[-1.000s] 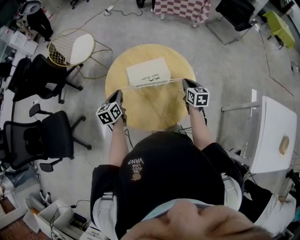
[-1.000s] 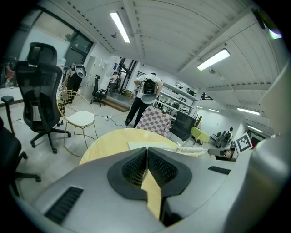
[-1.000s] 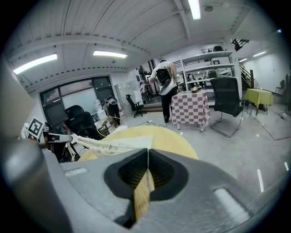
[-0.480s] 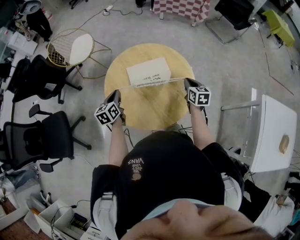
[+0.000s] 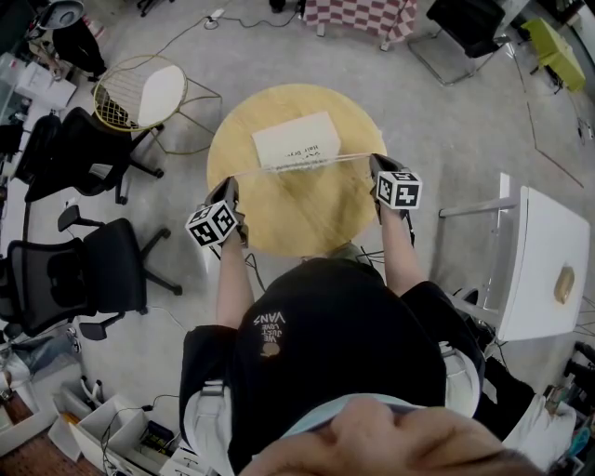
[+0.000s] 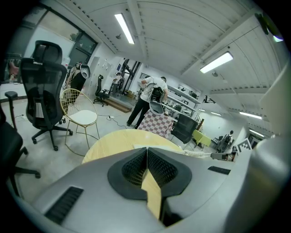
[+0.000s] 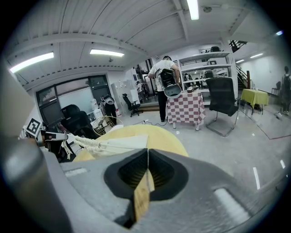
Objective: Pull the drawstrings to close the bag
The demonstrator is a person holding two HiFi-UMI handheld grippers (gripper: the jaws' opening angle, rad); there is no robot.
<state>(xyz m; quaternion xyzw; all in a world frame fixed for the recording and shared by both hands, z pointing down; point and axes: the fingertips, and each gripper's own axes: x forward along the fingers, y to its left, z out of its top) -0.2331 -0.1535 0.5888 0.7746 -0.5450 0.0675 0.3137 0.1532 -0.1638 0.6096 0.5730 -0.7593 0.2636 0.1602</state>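
Note:
A white drawstring bag [image 5: 296, 139] lies flat on the far half of the round wooden table [image 5: 297, 218]. Its drawstring [image 5: 253, 173] runs taut along the bag's near edge and out to both sides. My left gripper [image 5: 230, 189] is shut on the left end of the string, near the table's left rim. At the table's right rim, my right gripper [image 5: 376, 165] is shut on the right end. In the left gripper view the jaws [image 6: 147, 149] meet, with the bag [image 6: 200, 154] beyond to the right. The right gripper view shows its jaws [image 7: 148, 150] together and the bag's gathered mouth [image 7: 88, 144] to the left.
A gold wire chair with a white seat [image 5: 144, 98] stands left of the table. Two black office chairs [image 5: 84, 153] [image 5: 84, 274] are further left. A white table [image 5: 539, 260] is at the right. A checkered table [image 5: 363, 14] and a standing person [image 6: 148, 102] are beyond.
My right gripper has crept slightly to the right with its string end. The left gripper and the bag have hardly moved.

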